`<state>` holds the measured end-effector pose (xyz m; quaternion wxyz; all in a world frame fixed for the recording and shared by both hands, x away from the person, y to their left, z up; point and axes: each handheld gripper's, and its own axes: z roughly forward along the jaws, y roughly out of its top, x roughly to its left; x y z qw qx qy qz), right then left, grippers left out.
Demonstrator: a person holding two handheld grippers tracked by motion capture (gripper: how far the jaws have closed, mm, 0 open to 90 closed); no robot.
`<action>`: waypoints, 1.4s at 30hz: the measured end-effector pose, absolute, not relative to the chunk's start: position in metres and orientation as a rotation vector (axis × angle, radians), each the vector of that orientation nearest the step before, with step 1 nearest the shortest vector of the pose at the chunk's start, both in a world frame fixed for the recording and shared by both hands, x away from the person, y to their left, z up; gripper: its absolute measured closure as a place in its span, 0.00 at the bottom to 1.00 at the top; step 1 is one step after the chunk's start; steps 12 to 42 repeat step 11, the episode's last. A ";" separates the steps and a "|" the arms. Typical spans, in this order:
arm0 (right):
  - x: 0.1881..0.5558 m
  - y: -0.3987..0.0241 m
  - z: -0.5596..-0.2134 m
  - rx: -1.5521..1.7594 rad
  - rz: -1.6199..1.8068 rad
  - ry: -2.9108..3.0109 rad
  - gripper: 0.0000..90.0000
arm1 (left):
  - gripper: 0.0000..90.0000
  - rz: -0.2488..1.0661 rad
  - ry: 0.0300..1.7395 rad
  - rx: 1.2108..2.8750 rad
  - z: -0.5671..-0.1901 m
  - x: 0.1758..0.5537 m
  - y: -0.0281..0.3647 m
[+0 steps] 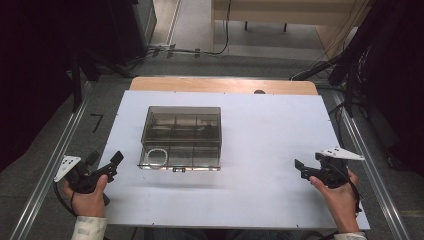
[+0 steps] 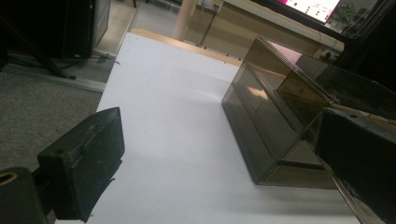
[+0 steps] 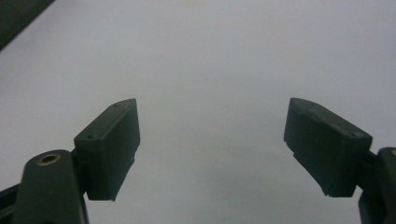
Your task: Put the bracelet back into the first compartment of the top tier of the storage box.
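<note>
A smoked transparent box [image 1: 181, 138] is seen left of the middle of the white table [image 1: 270, 145], its long axis running across the table, its front wall turned toward the person; inner dividers are made out through the lid, and a pale curved item [image 1: 155, 154] in the front left compartment is too dim to be identified; the left gripper [image 1: 102, 166] is held released near the box's left front corner, nothing between its jaws; the right gripper [image 1: 306, 167] is held well apart at the right, jaws spread wide and empty; in the left gripper view the box is partly hidden by one jaw
</note>
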<state>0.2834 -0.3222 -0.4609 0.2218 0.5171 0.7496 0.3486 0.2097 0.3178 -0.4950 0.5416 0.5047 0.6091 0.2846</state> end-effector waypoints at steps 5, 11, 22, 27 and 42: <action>0.280 -0.332 -0.464 1.454 0.946 2.065 0.18 | 0.03 0.676 1.447 1.200 -0.495 0.210 0.318; 0.274 -0.344 -0.466 1.471 0.929 2.050 0.16 | 0.03 0.677 1.447 1.199 -0.495 0.209 0.318; 0.274 -0.344 -0.466 1.471 0.929 2.050 0.16 | 0.03 0.677 1.447 1.199 -0.495 0.209 0.318; 0.274 -0.344 -0.466 1.471 0.929 2.050 0.16 | 0.03 0.677 1.447 1.199 -0.495 0.209 0.318; 0.274 -0.344 -0.466 1.471 0.929 2.050 0.16 | 0.03 0.677 1.447 1.199 -0.495 0.209 0.318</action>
